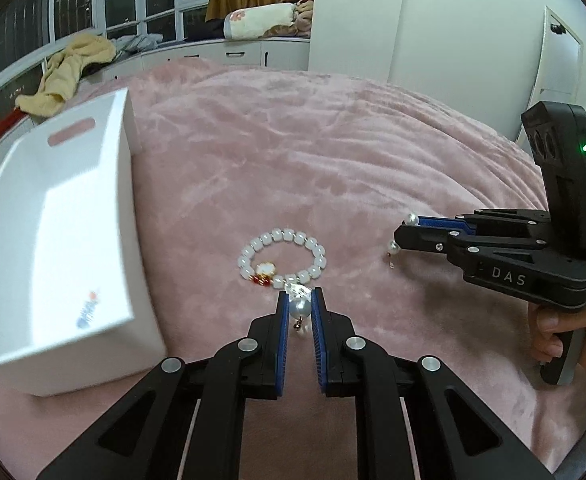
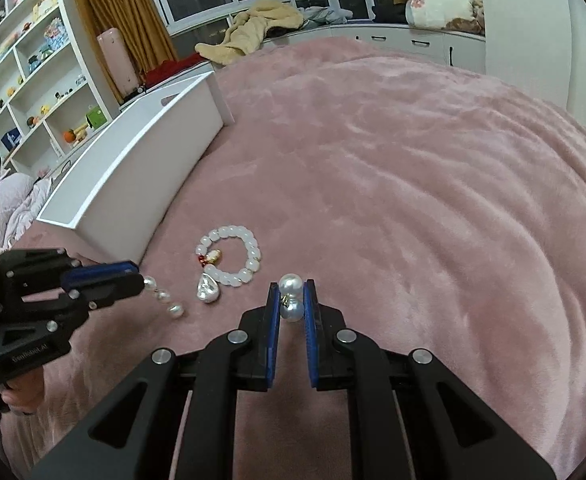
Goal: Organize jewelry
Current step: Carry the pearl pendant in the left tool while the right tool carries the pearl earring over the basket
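A white bead bracelet (image 1: 281,258) with a red and gold charm lies on the pink blanket; it also shows in the right wrist view (image 2: 231,258). My left gripper (image 1: 298,307) is shut on a pearl earring (image 1: 299,309), just in front of the bracelet; in the right wrist view its pearls (image 2: 164,297) hang from the left gripper (image 2: 135,276) beside a shiny pendant (image 2: 208,289). My right gripper (image 2: 291,300) is shut on another pearl earring (image 2: 291,298), right of the bracelet; it shows in the left wrist view (image 1: 400,236) with pearls (image 1: 412,219) at its tips.
A white storage box (image 1: 45,248) with a handle slot stands on the blanket to the left, also in the right wrist view (image 2: 141,168). The pink blanket (image 2: 413,200) spreads far and right. Shelves (image 2: 25,80) and a window bench with clothes lie beyond.
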A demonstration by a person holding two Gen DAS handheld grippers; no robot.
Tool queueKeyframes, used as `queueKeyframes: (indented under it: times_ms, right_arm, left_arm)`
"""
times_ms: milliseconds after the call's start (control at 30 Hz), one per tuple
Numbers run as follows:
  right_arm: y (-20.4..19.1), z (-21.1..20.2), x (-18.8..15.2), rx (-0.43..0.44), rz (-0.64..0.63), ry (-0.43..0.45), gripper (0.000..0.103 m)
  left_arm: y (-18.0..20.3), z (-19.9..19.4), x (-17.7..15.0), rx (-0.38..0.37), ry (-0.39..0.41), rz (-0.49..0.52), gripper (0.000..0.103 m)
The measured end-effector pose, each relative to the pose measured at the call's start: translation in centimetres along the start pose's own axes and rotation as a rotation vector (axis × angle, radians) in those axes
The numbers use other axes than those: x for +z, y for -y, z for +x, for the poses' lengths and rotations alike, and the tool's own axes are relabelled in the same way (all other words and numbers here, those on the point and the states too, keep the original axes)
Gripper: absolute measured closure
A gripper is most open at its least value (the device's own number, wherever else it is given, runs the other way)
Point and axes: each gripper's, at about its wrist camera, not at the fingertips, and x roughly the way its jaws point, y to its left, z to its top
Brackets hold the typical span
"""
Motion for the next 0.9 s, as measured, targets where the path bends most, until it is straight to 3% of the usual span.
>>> queueKeyframes:
  times_ms: [400, 600, 900]
  right_arm:
    - [-2.4, -1.1, 1.9, -0.071, -0.055, -0.036, 0.091]
    - [-4.7, -2.1, 5.2, -0.070, -0.100, -0.011, 0.091]
    - [-10.9, -0.9, 10.6, -0.029, -0.183, 0.024, 0.091]
  left_arm:
    - [-2.7, -5.2, 4.7, 0.057, 0.058, 0.027, 0.087]
    - [-5.1, -8.1, 6.4, 0.099, 0.101, 0.014, 0.087]
    - [-11.8, -10.8, 6.9, 0.170, 0.119, -0.044, 0.087]
